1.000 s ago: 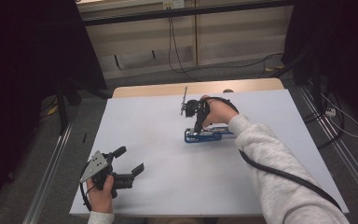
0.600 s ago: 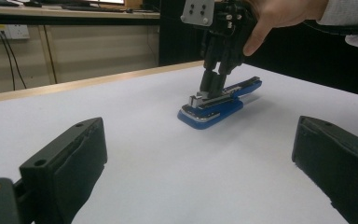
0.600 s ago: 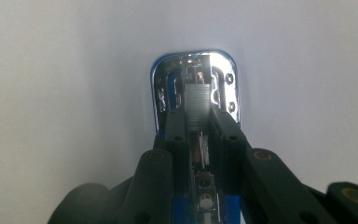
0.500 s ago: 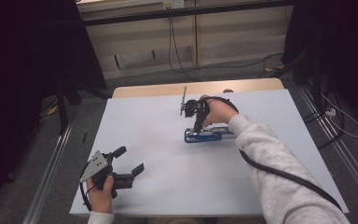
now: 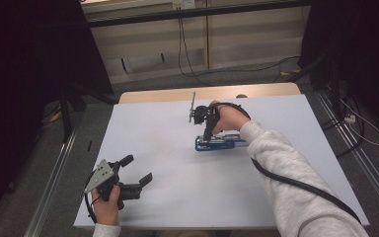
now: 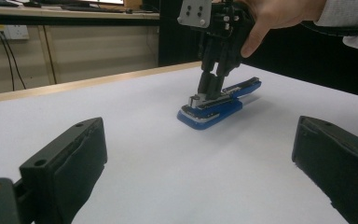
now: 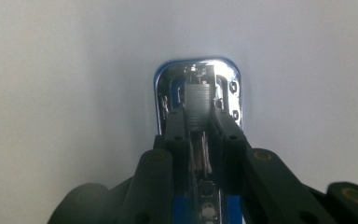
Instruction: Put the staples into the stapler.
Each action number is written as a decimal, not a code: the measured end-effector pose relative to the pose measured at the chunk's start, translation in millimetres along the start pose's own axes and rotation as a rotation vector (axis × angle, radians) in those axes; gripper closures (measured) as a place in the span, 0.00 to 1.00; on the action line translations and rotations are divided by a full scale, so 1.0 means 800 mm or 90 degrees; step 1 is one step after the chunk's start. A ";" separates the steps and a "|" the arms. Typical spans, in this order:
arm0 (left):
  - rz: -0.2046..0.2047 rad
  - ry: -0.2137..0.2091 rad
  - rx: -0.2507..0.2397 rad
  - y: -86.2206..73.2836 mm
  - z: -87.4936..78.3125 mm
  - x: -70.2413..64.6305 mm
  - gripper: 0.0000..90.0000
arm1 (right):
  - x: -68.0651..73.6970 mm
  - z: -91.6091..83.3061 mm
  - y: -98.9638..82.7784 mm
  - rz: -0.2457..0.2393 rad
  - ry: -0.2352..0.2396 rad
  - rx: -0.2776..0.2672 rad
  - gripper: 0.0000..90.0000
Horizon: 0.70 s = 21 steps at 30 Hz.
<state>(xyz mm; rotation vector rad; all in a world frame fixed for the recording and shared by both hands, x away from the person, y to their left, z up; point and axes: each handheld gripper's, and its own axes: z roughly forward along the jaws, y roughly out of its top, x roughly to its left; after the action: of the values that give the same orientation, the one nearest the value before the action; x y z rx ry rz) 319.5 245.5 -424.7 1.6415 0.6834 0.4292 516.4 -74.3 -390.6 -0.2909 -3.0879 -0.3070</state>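
A: Blue stapler (image 5: 216, 143) lies flat on the white surface (image 5: 168, 197), toward its far side, with its top swung open so the metal channel shows. Nothing has shifted since a second ago; stapler and both hands sit where they were.

B: So the right tongs (image 5: 208, 134) are mid-step?

A: Likely. They point straight down, jaws nearly together, pinching a small grey block of staples (image 7: 199, 106) in the stapler's channel. That stillness suggests careful seating of the staples, not a stall.

B: And the left tongs (image 5: 137, 172)?

A: Wide open, holding nothing, resting near the front-left edge, well apart from the stapler.
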 end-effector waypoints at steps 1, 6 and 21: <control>0.000 0.000 0.000 0.000 0.000 0.000 0.03 | 0.000 0.000 0.000 -0.004 0.001 0.001 0.88; 0.001 0.001 0.000 0.000 0.000 0.000 0.03 | -0.001 -0.003 -0.003 0.002 0.003 -0.001 0.88; 0.003 0.000 0.002 0.000 0.001 0.000 0.03 | -0.003 -0.006 -0.006 0.008 0.007 -0.013 0.88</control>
<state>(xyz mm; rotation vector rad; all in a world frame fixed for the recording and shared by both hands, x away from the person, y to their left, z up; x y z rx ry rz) 319.7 245.0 -425.0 1.6466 0.6809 0.4308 517.9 -80.2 -387.0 -0.3077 -3.0732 -0.3390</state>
